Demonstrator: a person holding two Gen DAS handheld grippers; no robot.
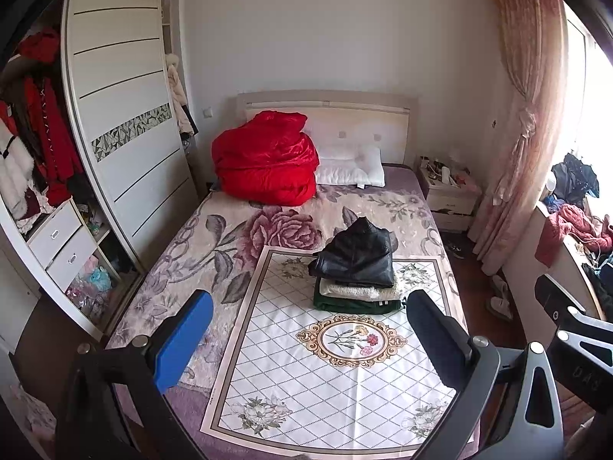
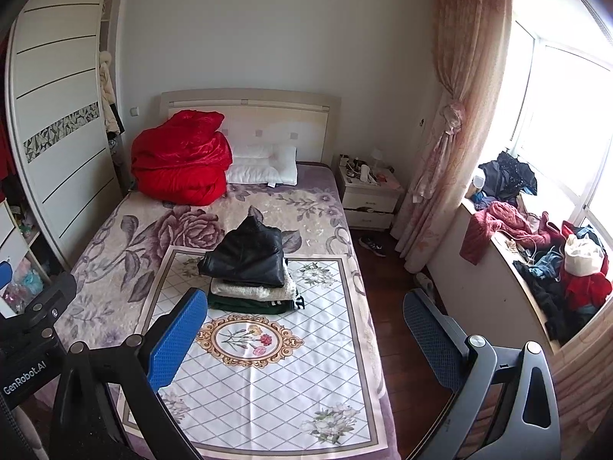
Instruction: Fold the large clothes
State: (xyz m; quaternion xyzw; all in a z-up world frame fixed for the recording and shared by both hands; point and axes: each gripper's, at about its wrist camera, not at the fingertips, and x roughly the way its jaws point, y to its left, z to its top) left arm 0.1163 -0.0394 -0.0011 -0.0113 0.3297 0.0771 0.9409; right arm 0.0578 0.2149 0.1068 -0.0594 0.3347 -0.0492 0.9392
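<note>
Both the left gripper [image 1: 310, 339] and right gripper [image 2: 302, 341] hang wide apart, holding nothing, above the white mat [image 1: 306, 402] on the bed [image 1: 184, 253]. Three folded clothes sit stacked there [image 1: 358, 272], black jacket [image 2: 245, 253] on top. The windowsill pile [image 2: 555, 268] probably still needs folding, hard to tell though.
</note>
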